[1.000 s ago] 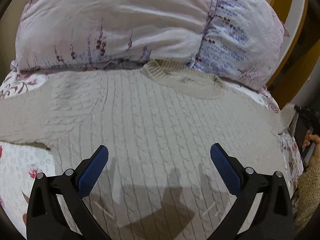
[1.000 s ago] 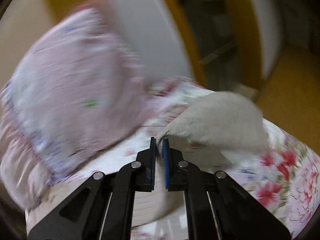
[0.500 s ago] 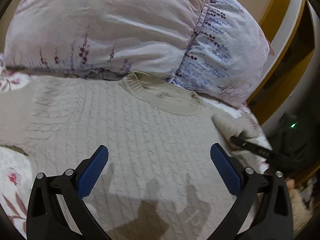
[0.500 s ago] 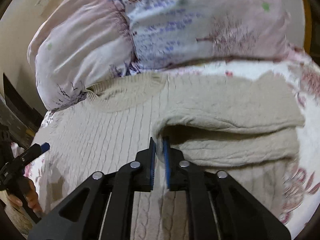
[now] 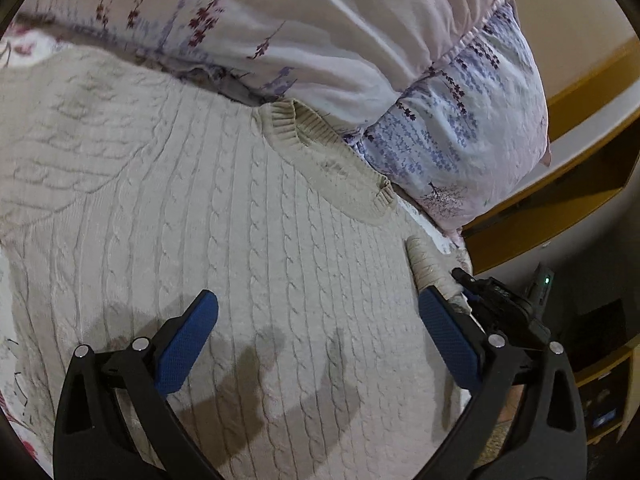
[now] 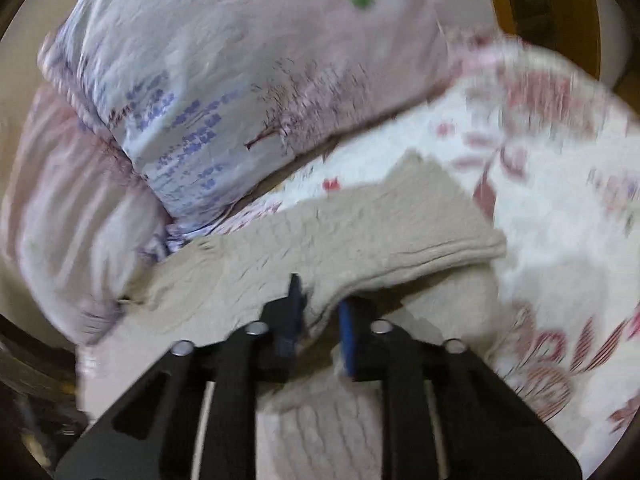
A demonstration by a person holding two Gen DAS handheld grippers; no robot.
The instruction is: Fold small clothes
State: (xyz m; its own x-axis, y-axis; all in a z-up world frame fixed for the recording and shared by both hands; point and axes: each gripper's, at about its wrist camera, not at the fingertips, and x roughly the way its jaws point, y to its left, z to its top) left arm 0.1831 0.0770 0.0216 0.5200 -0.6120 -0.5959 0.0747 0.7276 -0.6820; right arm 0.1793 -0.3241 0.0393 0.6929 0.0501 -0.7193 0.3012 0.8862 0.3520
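Observation:
A beige cable-knit sweater [image 5: 280,240] lies flat on the bed, its collar [image 5: 320,140] toward the pillows. My left gripper [image 5: 316,296] hovers open over the sweater's body with nothing between its blue pads. At the right edge of the left wrist view my right gripper [image 5: 496,304] holds the sleeve cuff [image 5: 424,260] over the sweater's right side. In the blurred right wrist view the sleeve [image 6: 360,232] is doubled back in a fold. The right gripper [image 6: 320,308] has its jaws closing, with sleeve fabric between the pads.
Two pink and lilac floral pillows [image 5: 320,40] [image 6: 240,80] lie just behind the collar. A white sheet with red flowers [image 6: 540,200] covers the bed around the sweater. Yellow wooden furniture [image 5: 560,208] and dark shelves stand past the bed's right side.
The right gripper has carried the sleeve from the bed's edge inward onto the sweater's right side. Its jaws show a slightly wider gap. The left gripper has rolled and stays open.

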